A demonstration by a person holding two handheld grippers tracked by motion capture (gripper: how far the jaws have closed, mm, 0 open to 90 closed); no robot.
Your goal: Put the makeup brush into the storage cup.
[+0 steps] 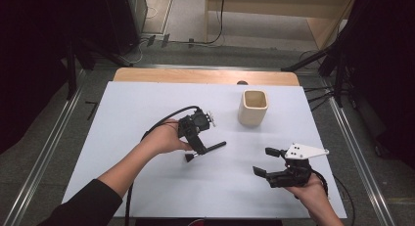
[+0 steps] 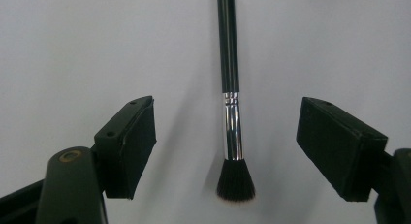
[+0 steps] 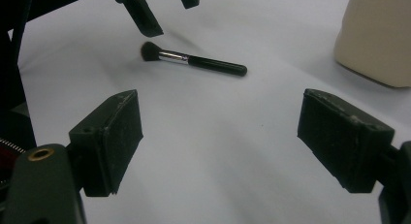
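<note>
The brush [image 1: 208,150] lies flat on the white table sheet [image 1: 147,103], on the person's side of the beige cup [image 1: 253,108] and to its left, clear of the cup. Its black handle end points toward the cup; its dark bristle head [image 2: 236,179] points away from it.

The left gripper [image 2: 228,151] hangs over the brush with its jaws spread wide. The silver ferrule [image 2: 232,124] and the bristle head lie between the two pads [image 2: 131,141], touching neither.

The right gripper [image 1: 268,162] sits further from the cup, toward the near table edge, right of the brush. Its jaws are also spread wide and hold nothing.
</note>
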